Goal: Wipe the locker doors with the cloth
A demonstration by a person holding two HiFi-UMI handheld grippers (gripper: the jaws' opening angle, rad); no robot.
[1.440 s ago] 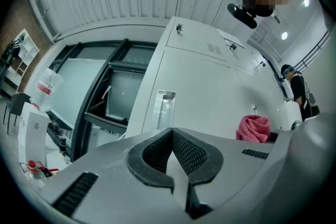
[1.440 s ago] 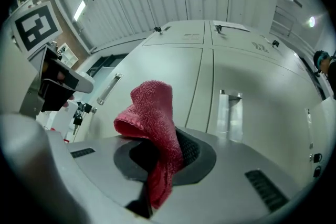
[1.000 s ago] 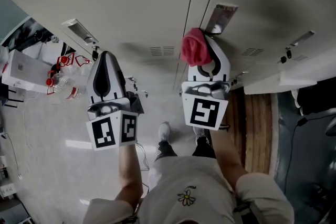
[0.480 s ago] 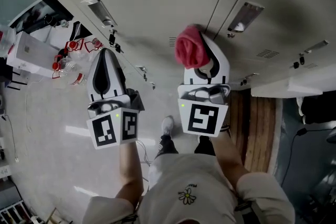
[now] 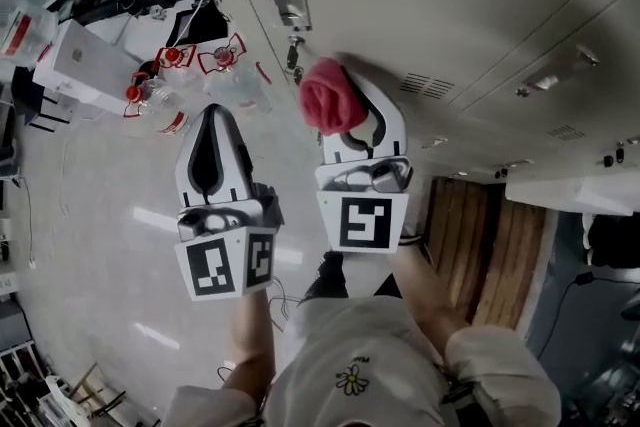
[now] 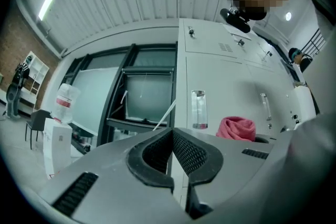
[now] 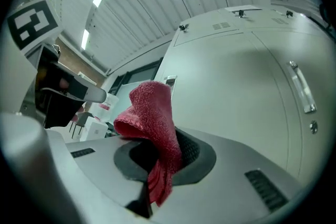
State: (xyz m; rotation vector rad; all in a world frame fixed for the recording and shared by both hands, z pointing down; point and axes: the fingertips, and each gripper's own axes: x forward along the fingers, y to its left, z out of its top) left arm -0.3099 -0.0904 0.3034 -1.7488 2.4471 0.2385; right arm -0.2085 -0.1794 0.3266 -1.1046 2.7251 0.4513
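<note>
So, head view: right gripper (image 5: 345,93) holds the red cloth (image 5: 325,105) against a locker door (image 5: 450,5); left gripper (image 5: 213,112) is beside it, off the door. Left gripper view: jaws together, nothing between. Right gripper view: jaws clamped on the cloth, which bunches above them.

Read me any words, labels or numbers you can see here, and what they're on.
Nothing here can be read.
Bottle label: red and white, print too small.
Shirt: flower print with tiny lettering, too blurred.
Marker cubes: black-and-white squares only, no letters.
</note>
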